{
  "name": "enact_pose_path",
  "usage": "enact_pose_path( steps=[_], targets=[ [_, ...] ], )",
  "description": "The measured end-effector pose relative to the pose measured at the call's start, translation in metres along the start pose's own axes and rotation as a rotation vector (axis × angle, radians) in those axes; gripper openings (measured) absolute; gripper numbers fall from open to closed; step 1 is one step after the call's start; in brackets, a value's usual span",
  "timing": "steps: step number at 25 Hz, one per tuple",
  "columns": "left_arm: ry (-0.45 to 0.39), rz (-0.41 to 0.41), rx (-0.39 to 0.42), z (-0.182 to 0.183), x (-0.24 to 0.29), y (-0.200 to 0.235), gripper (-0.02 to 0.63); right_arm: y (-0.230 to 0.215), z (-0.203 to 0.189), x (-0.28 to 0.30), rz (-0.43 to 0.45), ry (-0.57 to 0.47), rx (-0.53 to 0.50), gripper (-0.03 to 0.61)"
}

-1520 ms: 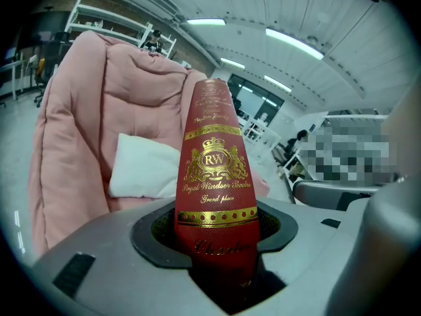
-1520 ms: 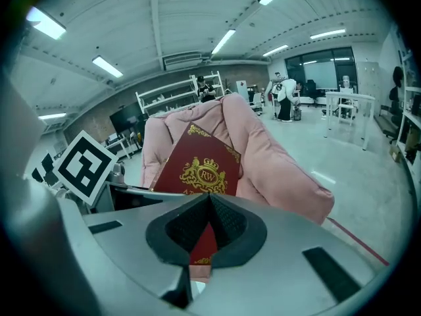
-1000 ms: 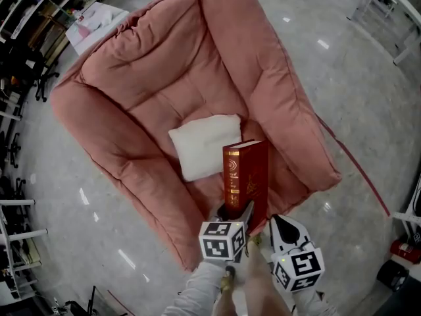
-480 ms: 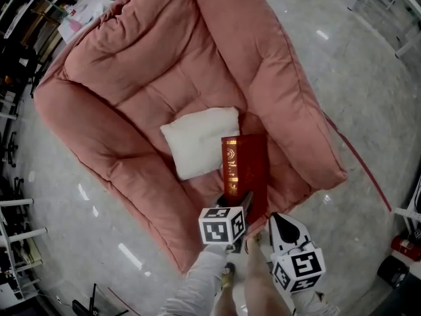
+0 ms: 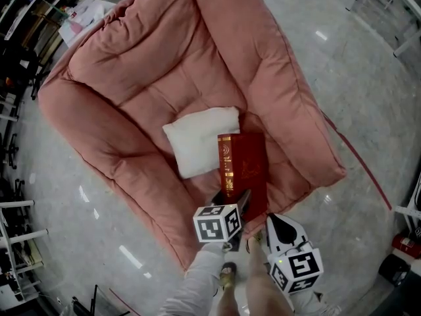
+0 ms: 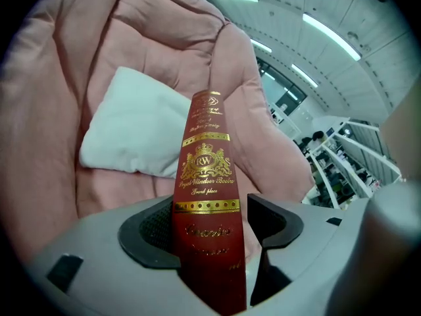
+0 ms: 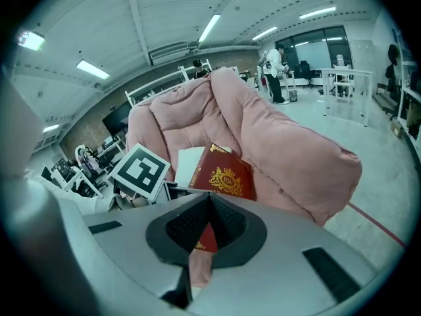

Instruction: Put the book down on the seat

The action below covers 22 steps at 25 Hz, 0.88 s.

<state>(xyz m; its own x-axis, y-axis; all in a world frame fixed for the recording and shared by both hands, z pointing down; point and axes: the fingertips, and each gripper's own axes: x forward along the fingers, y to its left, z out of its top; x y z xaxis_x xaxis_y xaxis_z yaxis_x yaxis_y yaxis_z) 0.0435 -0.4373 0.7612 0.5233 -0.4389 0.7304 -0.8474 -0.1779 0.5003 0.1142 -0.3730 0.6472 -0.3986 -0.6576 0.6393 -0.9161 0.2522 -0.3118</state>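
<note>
Red with gold print, the book [image 5: 245, 170] stands nearly upright over the front part of the seat of the pink armchair [image 5: 164, 64], just beside the white pillow [image 5: 197, 140]. Its lower end is between the jaws of the left gripper [image 5: 233, 201], which have just been opening. One pad lies against the book and the other stands off with a small gap, so the grip is released. The right gripper [image 5: 275, 221], close by, has its jaws together on nothing.

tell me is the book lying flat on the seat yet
Not flat: the book stands tilted on edge, spine up, between the left gripper's jaws, which have just been opening.
</note>
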Motion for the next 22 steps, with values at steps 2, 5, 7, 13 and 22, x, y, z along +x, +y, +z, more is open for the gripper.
enact_pose_path(
  steps=[2, 5, 7, 13, 22],
  targets=[
    [-0.001, 0.012, 0.005, -0.001, -0.008, 0.003, 0.322, 0.004, 0.000, -0.002, 0.002, -0.003, -0.004, 0.005],
    [-0.004, 0.037, 0.031, -0.004, -0.022, 0.008, 0.331, 0.011, 0.000, -0.007, 0.007, -0.007, -0.010, 0.005],
    [-0.005, 0.047, 0.046, -0.006, -0.033, 0.011, 0.339, 0.016, -0.001, -0.010, 0.010, -0.009, -0.014, 0.005],
    [-0.018, 0.037, 0.051, -0.012, -0.065, 0.007, 0.339, 0.035, 0.001, -0.025, 0.016, -0.025, -0.023, 0.005],
    [-0.060, 0.005, 0.066, -0.016, -0.118, -0.021, 0.336, 0.065, 0.003, -0.058, 0.023, -0.054, -0.056, 0.006]
  ],
)
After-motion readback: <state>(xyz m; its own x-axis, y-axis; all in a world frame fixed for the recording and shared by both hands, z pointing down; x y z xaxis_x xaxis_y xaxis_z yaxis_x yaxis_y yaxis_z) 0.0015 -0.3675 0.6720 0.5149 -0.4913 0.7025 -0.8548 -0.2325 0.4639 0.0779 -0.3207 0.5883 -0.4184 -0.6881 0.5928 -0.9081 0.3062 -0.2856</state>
